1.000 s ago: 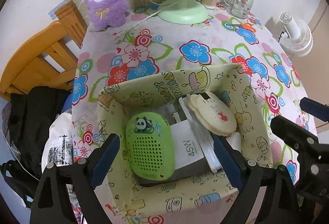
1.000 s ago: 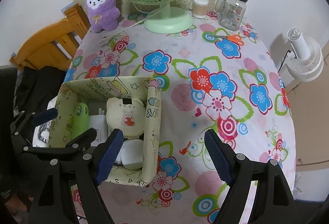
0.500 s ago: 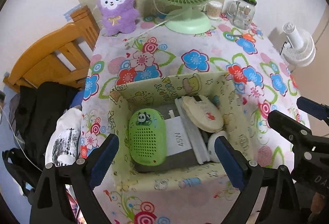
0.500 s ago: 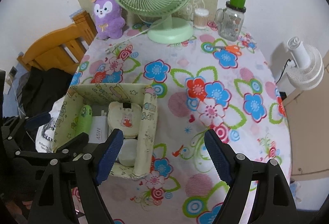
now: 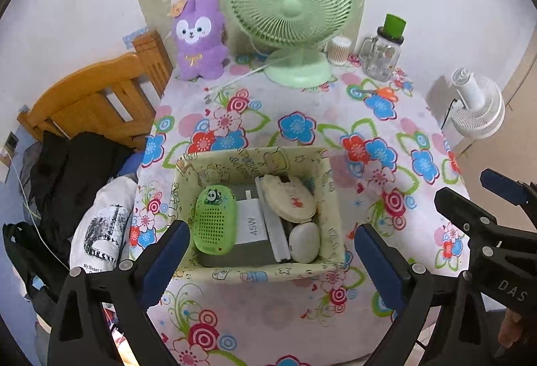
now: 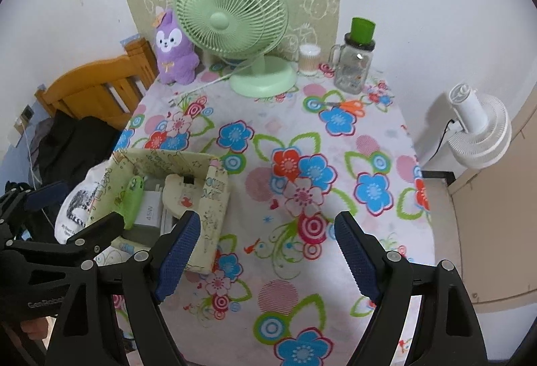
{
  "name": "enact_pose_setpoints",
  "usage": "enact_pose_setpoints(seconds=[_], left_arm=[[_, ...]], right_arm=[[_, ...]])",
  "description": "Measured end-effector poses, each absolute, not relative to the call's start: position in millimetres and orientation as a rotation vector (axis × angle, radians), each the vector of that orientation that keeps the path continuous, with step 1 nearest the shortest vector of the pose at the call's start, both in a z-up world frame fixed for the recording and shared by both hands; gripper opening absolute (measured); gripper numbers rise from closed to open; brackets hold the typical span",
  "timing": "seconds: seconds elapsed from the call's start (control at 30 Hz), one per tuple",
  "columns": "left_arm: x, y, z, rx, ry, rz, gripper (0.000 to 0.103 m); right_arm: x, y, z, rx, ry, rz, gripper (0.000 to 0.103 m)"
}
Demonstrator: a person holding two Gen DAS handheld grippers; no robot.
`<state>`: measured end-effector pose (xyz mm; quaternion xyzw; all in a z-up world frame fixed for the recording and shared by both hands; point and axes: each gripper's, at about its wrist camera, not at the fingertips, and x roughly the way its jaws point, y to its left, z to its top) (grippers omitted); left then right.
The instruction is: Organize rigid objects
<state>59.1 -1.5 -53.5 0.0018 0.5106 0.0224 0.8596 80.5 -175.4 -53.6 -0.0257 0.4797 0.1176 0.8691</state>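
Note:
A pale green cartoon-print storage box point(image 5: 248, 161) point(image 6: 214, 198) sits near the table's front left edge. Inside lie a green panda speaker point(image 5: 214, 225) point(image 6: 132, 201), a white "45W" charger point(image 5: 251, 226) point(image 6: 149, 210), a cream bear-shaped case point(image 5: 290, 201) point(image 6: 181, 194) and a white oval case point(image 5: 304, 241). My left gripper point(image 5: 268, 260) hangs above the box's near side, its jaws opening, nothing between them. My right gripper point(image 6: 268, 253) hovers over bare tablecloth right of the box, jaws also opening and empty.
At the table's back stand a green desk fan point(image 5: 290, 10) point(image 6: 231, 20), a purple plush toy point(image 5: 198, 37), a cotton-swab jar point(image 6: 308, 58) and a glass mug with green lid point(image 5: 386, 50). Orange scissors point(image 6: 349, 104) lie nearby. A wooden chair point(image 5: 94, 100) with dark clothes is left; a white fan point(image 6: 480, 131) right.
Both grippers have risen and pulled back from the box, so more of the table shows. Both sets of jaws stand slightly wider. The box and its contents have not moved.

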Motion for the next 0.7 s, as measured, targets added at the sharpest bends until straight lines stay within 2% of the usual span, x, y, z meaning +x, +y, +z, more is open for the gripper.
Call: enact_pose_setpoints(seconds=[0.7], left_arm=[[21, -43, 5, 0.011, 0.929, 0.029, 0.103]], right_arm=[[39, -227, 0, -0.008, 0.898, 0.186, 0.093]])
